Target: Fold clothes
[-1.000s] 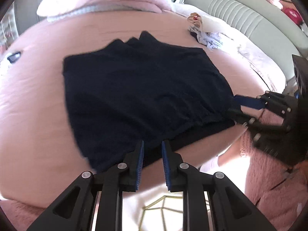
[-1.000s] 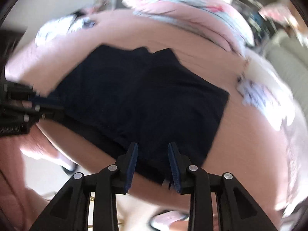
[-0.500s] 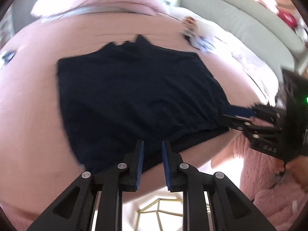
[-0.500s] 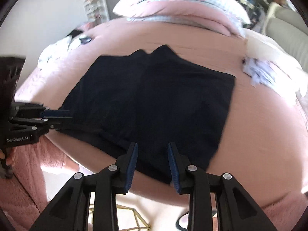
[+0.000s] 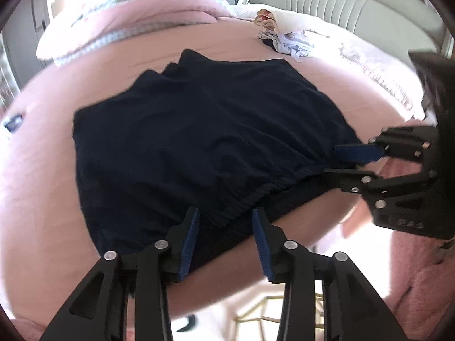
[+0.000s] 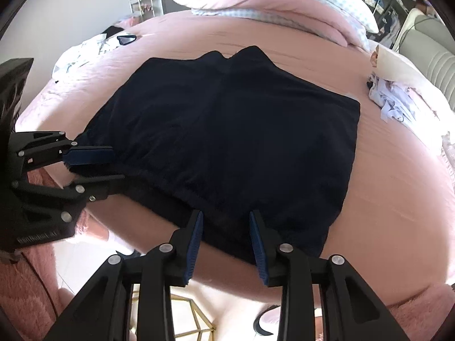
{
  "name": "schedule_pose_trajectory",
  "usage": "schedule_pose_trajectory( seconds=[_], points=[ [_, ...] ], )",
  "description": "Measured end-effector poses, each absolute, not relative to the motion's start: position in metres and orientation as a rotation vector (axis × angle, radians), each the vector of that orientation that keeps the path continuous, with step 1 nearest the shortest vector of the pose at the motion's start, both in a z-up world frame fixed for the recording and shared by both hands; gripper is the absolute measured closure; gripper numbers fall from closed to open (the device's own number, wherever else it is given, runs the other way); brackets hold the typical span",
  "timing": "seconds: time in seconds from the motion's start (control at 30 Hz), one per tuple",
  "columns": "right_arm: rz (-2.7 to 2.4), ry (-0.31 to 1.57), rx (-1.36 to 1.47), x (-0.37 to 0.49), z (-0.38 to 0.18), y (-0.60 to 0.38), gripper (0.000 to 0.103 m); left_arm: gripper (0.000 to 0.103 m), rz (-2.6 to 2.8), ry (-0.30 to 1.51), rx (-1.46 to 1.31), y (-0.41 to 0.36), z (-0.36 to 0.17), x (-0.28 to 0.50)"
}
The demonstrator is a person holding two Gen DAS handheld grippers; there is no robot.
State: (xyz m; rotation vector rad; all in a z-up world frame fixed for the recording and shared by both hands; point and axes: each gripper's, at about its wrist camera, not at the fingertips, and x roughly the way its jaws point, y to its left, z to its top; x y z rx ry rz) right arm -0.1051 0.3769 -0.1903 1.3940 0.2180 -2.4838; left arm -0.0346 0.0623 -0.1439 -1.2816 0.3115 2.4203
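We see bright daylight, with white glare at the bottom and right. Edges bend round and turn dark. Little blur.

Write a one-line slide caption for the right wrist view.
Both open hand-held grippers, right and left, poised at the near waistband edge of dark shorts spread on a pink bed.
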Motion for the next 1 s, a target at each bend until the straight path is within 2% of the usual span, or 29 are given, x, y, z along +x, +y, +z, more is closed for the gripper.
schedule_pose_trajectory(
  seconds=[0.13, 0.17, 0.2, 0.23, 0.27, 0.37, 0.8, 0.93, 1.0],
  points=[
    [-2.514, 0.210, 1.364, -0.104, -0.197, 0.374, 0.063, 0.066, 2.434, 0.326, -1.258, 0.059, -0.145, -0.032],
    [-2.526, 0.192, 1.359, -0.104, -0.196, 0.374, 0.067, 0.074, 2.440, 0.328, -1.251, 0.060, -0.144, -0.033],
    [-2.539, 0.185, 1.350, -0.104, -0.194, 0.375, 0.073, 0.088, 2.447, 0.331, -1.243, 0.060, -0.143, -0.033],
    [-2.552, 0.178, 1.341, -0.105, -0.193, 0.376, 0.082, 0.096, 2.455, 0.335, -1.235, 0.061, -0.142, -0.034],
    [-2.565, 0.172, 1.332, -0.105, -0.191, 0.376, 0.088, 0.097, 2.464, 0.328, -1.228, 0.061, -0.141, -0.035],
    [-2.603, 0.126, 1.310, -0.107, -0.188, 0.381, 0.092, 0.097, 2.471, 0.234, -1.209, 0.054, -0.134, -0.037],
    [-2.580, 0.150, 1.262, -0.088, -0.178, 0.374, 0.092, 0.097, 2.425, 0.274, -1.225, 0.050, -0.127, -0.016],
    [-2.525, 0.133, 1.395, -0.100, -0.197, 0.376, 0.091, 0.093, 2.358, 0.269, -1.339, 0.053, -0.144, -0.025],
    [-2.527, 0.106, 1.390, -0.100, -0.194, 0.379, 0.090, 0.083, 2.318, 0.213, -1.357, 0.049, -0.139, -0.026]
  ],
)
